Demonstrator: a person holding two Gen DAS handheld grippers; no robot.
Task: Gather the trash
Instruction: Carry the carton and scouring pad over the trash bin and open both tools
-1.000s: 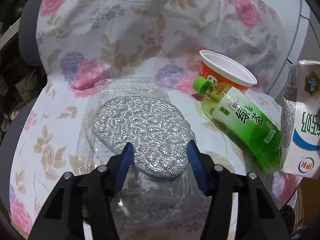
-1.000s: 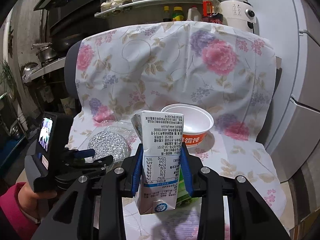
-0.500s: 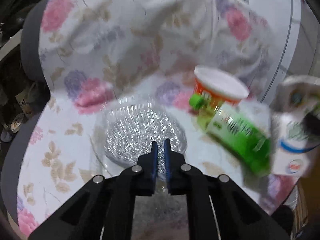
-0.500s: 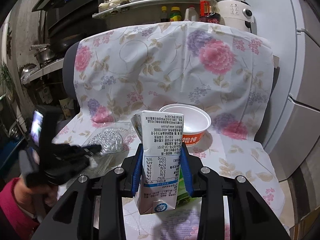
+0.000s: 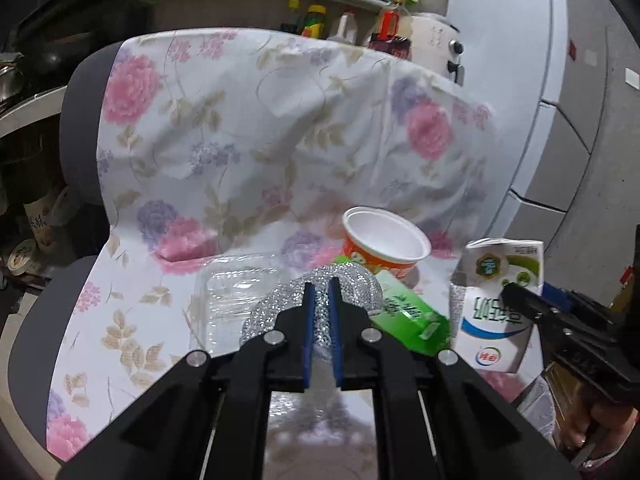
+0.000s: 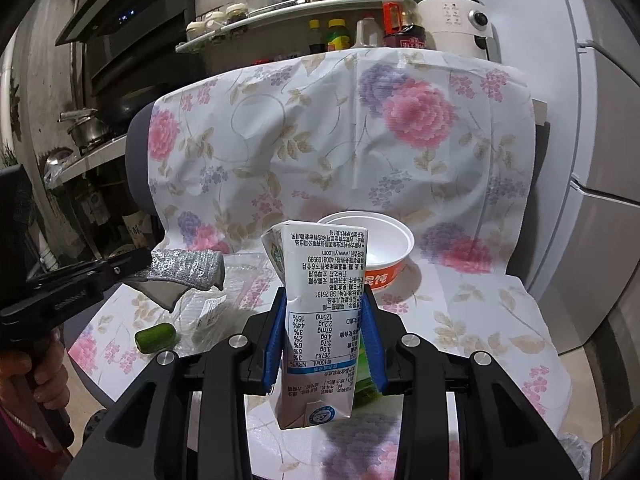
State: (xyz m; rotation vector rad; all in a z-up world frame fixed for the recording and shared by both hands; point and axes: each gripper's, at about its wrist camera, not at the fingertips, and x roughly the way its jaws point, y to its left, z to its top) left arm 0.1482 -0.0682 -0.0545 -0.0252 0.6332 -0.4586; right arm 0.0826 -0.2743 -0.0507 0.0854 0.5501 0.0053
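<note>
Blue pads of the left gripper (image 5: 321, 286) are pressed nearly together on the edge of a silver glittery pad (image 6: 185, 269), which the right wrist view shows lifted clear of the surface, hanging out level from the jaws. Below and beside it lies a clear plastic container (image 5: 236, 292), crumpled and flat on the floral cloth (image 5: 256, 152). Just right of the left jaws, a green tea bottle (image 5: 408, 316) lies on its side; in the right wrist view its green end (image 6: 155, 337) shows near the cloth's front left edge. An orange noodle cup (image 5: 382, 246) with a white inside stands upright behind the bottle, empty as far as can be seen. The right gripper (image 6: 324, 320) has its jaws clamped on the sides of a white milk carton (image 6: 320, 320), held upside down, the print inverted and the folded top pointing downward, raised off the cloth. The cloth drapes over a grey chair (image 6: 138, 168), seat and backrest both. Behind the chair a curved shelf (image 6: 280, 8) carries jars and sauce bottles, with a white appliance (image 6: 456, 20) at its right end. A hand (image 6: 24, 376) grips the left gripper's handle at the left edge.
</note>
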